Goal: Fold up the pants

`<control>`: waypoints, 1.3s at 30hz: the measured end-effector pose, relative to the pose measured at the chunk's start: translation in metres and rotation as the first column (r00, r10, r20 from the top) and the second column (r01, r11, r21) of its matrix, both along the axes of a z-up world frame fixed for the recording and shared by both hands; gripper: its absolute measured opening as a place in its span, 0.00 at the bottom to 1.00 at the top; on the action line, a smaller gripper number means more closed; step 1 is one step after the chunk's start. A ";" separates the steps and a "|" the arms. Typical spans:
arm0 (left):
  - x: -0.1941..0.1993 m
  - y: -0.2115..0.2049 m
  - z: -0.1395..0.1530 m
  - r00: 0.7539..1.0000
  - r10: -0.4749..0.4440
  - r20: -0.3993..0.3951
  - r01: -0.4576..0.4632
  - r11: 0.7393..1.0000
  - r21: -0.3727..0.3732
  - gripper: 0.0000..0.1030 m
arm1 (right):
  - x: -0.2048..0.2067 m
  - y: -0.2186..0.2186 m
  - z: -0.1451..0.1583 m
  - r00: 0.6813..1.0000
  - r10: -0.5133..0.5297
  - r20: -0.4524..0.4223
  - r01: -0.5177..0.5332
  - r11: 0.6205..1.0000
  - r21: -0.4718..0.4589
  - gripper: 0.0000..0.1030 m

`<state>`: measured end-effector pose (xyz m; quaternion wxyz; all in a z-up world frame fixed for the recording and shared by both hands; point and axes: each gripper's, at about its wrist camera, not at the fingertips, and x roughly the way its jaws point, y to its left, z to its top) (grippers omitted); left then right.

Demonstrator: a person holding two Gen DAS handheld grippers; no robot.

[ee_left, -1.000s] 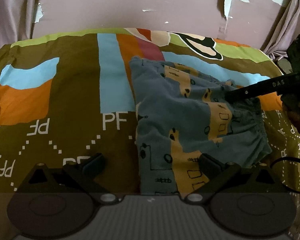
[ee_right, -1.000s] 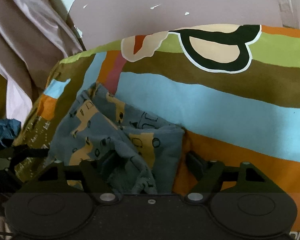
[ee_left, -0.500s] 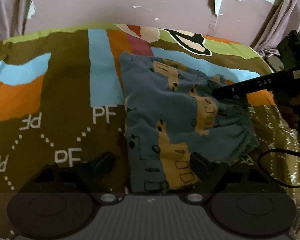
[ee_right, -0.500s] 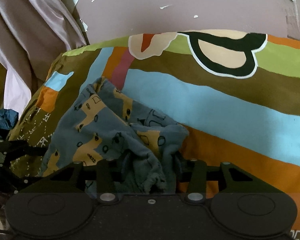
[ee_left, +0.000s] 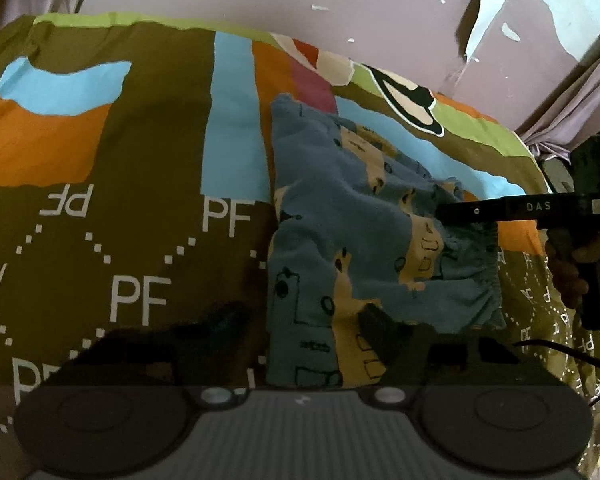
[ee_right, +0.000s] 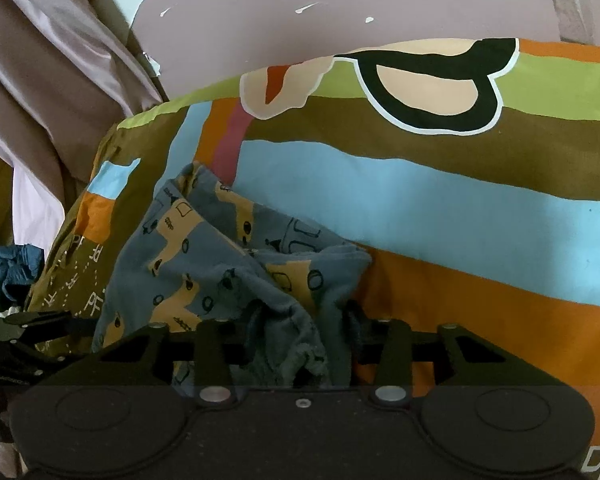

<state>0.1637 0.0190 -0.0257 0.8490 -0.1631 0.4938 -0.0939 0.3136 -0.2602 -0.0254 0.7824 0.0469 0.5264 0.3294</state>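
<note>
The blue pants (ee_left: 340, 232) with a tan vehicle print lie on the patterned bedspread (ee_left: 148, 208), waistband to the right. My left gripper (ee_left: 300, 326) is open, its fingers straddling the near hem corner of the pants. My right gripper (ee_right: 304, 320) is shut on the bunched waistband of the pants (ee_right: 220, 264). In the left wrist view the right gripper (ee_left: 452, 214) reaches in from the right and pinches the waistband, lifting a fold.
A pink wall with peeling paint (ee_left: 380, 20) stands behind the bed. Curtains hang at the right (ee_left: 572, 112) and, in the right wrist view, at the left (ee_right: 52, 92). A blue cloth bundle (ee_right: 14, 268) lies beside the bed. A black cable (ee_left: 560, 350) crosses the bedspread.
My right gripper has closed on the waistband and raised it slightly. My left gripper has moved forward so its fingers sit around the near hem.
</note>
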 end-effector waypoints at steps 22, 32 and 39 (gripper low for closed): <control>0.017 -0.011 0.062 0.988 -0.049 0.148 0.039 0.997 0.066 0.15 | -0.036 0.043 0.083 0.830 0.246 0.501 -0.149 0.963 -0.225 0.16; 0.078 0.009 0.082 0.966 0.031 0.257 -0.053 0.995 0.081 0.15 | 0.061 0.075 0.099 0.828 0.210 0.520 -0.127 0.973 -0.191 0.17; 0.110 0.030 0.019 0.977 0.088 0.195 -0.107 0.990 0.091 0.16 | 0.110 0.112 0.046 0.869 0.239 0.434 -0.148 0.961 -0.233 0.17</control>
